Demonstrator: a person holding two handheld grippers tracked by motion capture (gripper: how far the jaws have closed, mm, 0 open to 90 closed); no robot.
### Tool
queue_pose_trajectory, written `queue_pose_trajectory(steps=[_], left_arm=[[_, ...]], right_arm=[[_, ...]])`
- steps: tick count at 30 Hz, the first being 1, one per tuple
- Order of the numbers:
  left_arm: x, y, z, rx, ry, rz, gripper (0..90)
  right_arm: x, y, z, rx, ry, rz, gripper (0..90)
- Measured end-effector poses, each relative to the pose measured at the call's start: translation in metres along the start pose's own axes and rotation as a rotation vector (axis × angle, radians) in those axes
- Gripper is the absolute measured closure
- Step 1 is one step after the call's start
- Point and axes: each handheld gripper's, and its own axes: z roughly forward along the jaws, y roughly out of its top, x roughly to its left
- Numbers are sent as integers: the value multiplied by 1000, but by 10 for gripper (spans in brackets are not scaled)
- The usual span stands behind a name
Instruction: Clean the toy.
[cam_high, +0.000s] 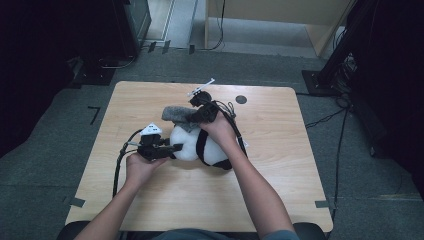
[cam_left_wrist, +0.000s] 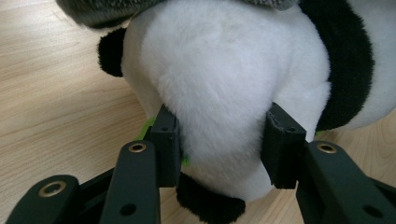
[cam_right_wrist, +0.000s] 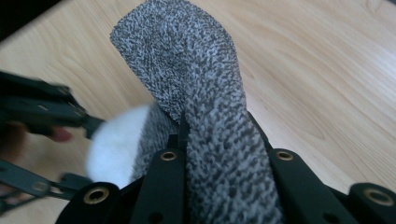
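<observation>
Leftmost, the left tongs (cam_high: 172, 148) clench the plush panda (cam_high: 200, 145) lying mid-desk (cam_high: 280, 165); its head points up-left into the grey knit sock (cam_high: 177, 114), which the right tongs (cam_high: 196, 116) pinch from just above, long axis running across the head

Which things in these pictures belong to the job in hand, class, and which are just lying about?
In the job:
- panda plush toy, clamped by the left gripper
- grey knitted cloth, pinched in the right gripper over the toy

Lying about:
- black round mark on the wooden table
- cables on the grey floor beyond the table
</observation>
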Motion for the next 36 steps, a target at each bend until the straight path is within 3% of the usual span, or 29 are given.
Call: queue_pose_trajectory(steps=[3,6,12,30,36], left_arm=[[0,0,0,-1,1,4,555],[0,0,0,-2,2,2,555],[-1,0,0,-5,3,4,555],[0,0,0,-13,3,7,553],[0,0,0,-15,3,4,553]], right_arm=[[-4,-5,2,-9,1,6,767],[-11,-8,0,16,-33,6,767],[-35,-23,-5,44,-55,64,768],[-88,-74,-33,-16,-82,218,768],[-103,-99,-30,21,-108,267,768]])
